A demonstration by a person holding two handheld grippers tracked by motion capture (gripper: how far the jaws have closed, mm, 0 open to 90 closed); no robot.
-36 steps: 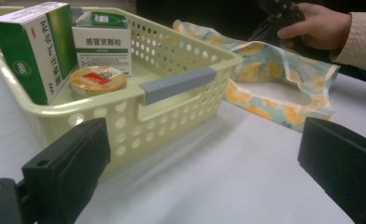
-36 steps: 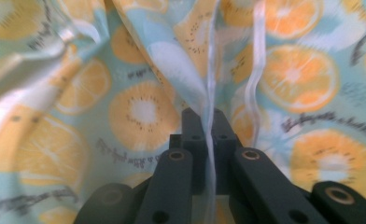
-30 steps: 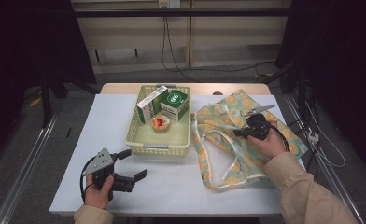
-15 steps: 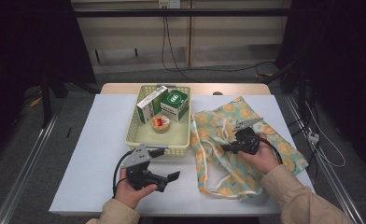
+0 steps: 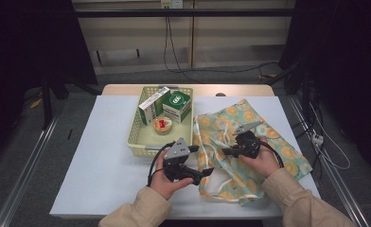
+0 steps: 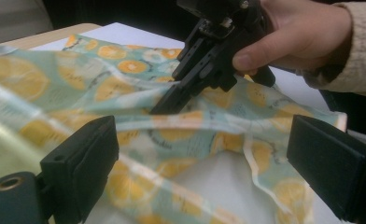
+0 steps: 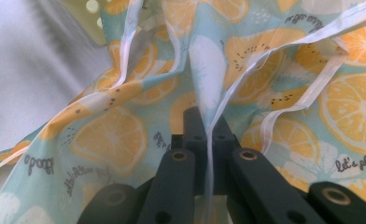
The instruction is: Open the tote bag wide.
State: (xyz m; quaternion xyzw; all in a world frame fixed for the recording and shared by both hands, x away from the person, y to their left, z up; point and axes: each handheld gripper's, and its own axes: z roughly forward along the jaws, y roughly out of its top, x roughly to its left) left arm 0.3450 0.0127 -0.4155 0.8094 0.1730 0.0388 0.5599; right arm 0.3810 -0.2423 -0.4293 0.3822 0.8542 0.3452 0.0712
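Two grippers work on one piece of fruit-print cloth [image 5: 250,142], which lies crumpled on the 3 o'clock half of the white counter [image 5: 98,156] in the high view. At 12 o'clock of the left gripper, a pale yellow basket [image 5: 137,137] holds two green-and-white boxes [image 5: 176,105] and a small round container [image 5: 163,125]. The left gripper [image 5: 203,172] sits at the 9 o'clock edge of the cloth, its jaws pointing toward 3 o'clock. The right gripper [image 5: 227,151] rests on the cloth near its centre, jaws pointing toward 9 o'clock.

Left gripper view: both black jaws stand wide apart, having just been closing slightly. The cloth [image 6: 125,102] spreads out beyond them, its hem and the bare counter showing through the gap; the pads do not press on it. At 12 o'clock, the right gripper [image 6: 165,103] is held in the person's hand [image 6: 293,42]; its jaws are closed together, their tips pinching a raised fold of the cloth.

Right gripper view: the jaws are fully closed on a fold of the cloth [image 7: 111,135], with a white hem strip [image 7: 210,154] running between them. At 11 o'clock, a corner of the basket [image 7: 85,14] is visible beyond the cloth.
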